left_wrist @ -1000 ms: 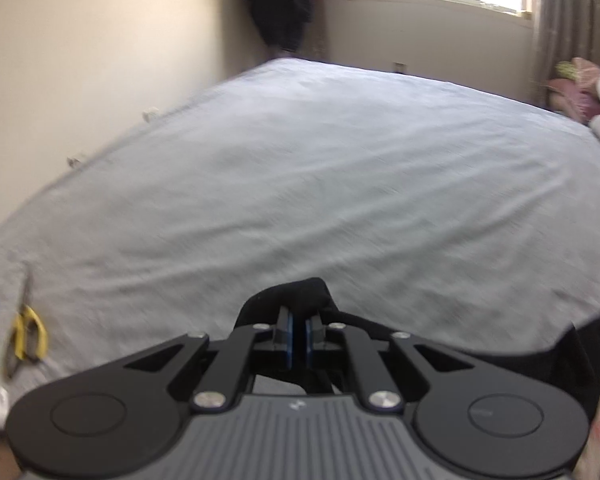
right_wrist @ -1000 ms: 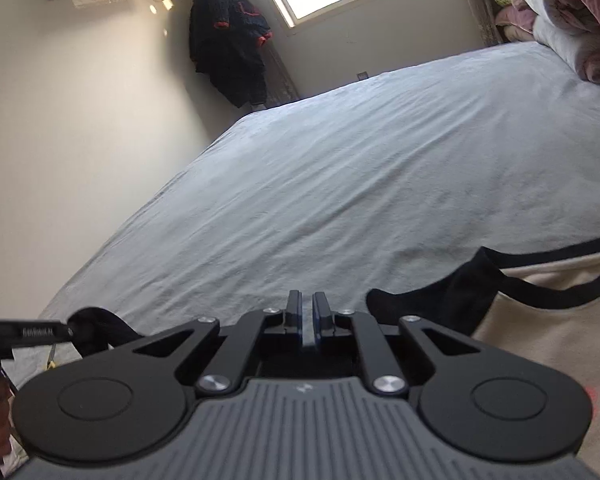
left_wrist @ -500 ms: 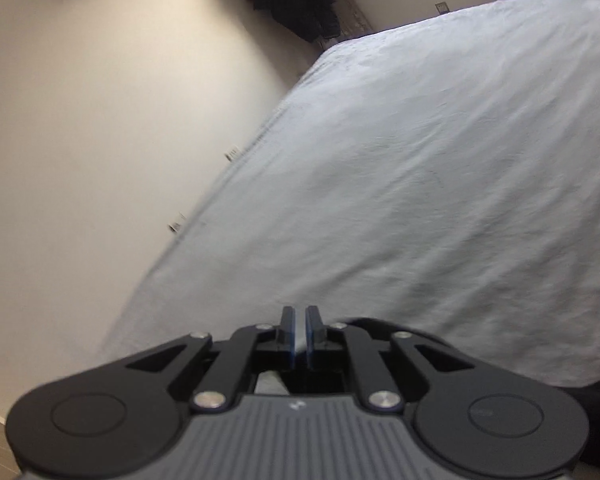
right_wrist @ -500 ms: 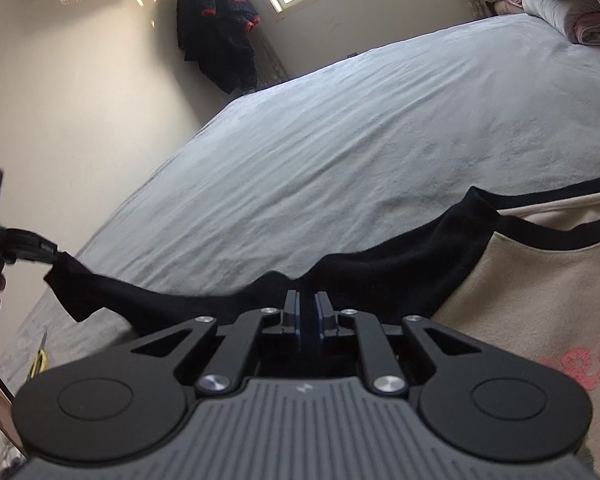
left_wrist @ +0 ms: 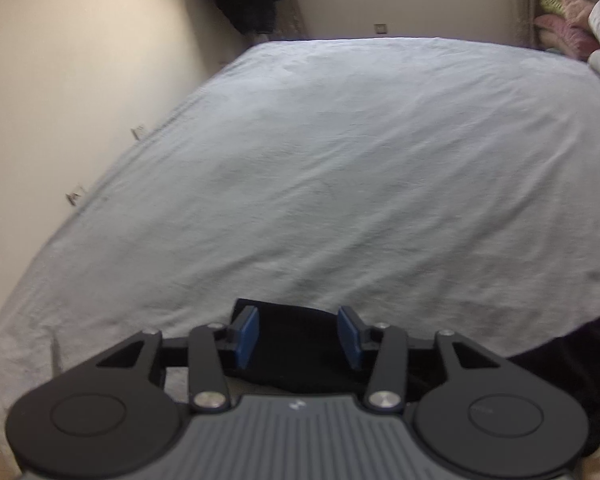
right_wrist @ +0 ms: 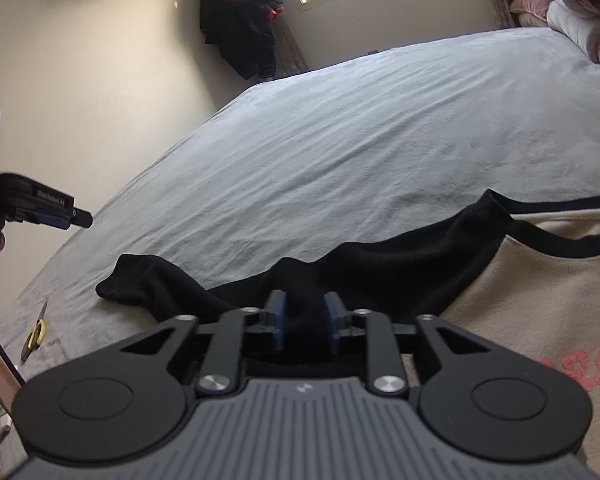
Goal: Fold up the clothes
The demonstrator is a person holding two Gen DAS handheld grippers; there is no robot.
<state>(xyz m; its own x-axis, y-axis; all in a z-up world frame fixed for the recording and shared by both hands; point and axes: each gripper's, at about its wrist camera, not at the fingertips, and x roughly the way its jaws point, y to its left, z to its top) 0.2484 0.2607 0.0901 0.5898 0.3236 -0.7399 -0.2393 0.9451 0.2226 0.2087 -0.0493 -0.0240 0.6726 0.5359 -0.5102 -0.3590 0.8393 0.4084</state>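
Note:
A cream sweatshirt (right_wrist: 520,300) with black trim and pink lettering lies on the grey bed sheet (right_wrist: 380,140). Its black sleeve (right_wrist: 380,268) stretches left, and the cuff end (right_wrist: 140,280) rests flat on the sheet. My right gripper (right_wrist: 305,320) is over the middle of the sleeve. Its jaws are opening, with a hump of black fabric still bunched between the blue pads. My left gripper (left_wrist: 299,336) is opening too; the black sleeve (left_wrist: 296,360) lies below its parted pads, untouched. In the right wrist view, the left gripper (right_wrist: 60,216) hovers above the cuff.
Yellow-handled scissors (right_wrist: 36,332) lie on the sheet near the bed's left edge. A dark jacket (right_wrist: 240,20) hangs in the far corner by the window. Folded bedding (right_wrist: 572,8) is stacked at the far right. A wall runs along the bed's left side.
Both grippers went from shut on the black sleeve to parted jaws. The left one let the cuff drop onto the sheet and lifted away. The sleeve now lies stretched out.

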